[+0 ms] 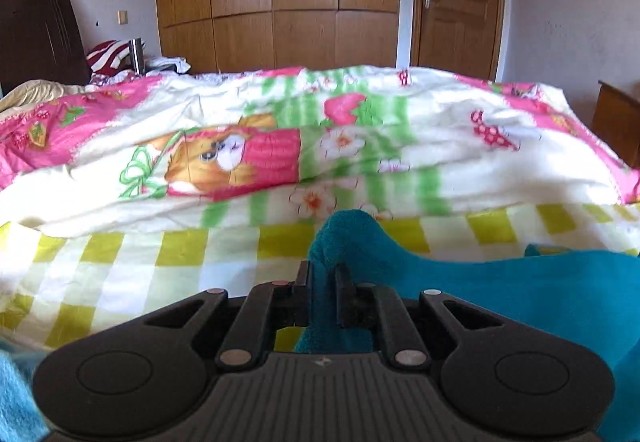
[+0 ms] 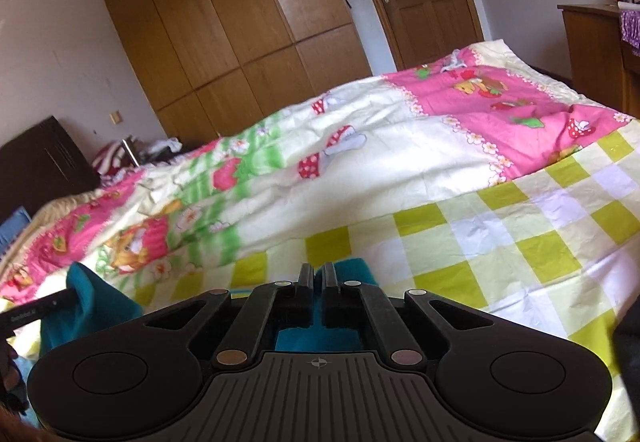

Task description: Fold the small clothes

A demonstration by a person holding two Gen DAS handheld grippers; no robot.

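Left claw: clamped on teal garment. Right claw: clamped on same garment's edge. Beneath: bed, checked sheet, floral quilt.

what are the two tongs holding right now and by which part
Both tongs are shut on the same teal cloth. The left tongs pinch a bunched fold at its edge; the right tongs grip another bit of edge.
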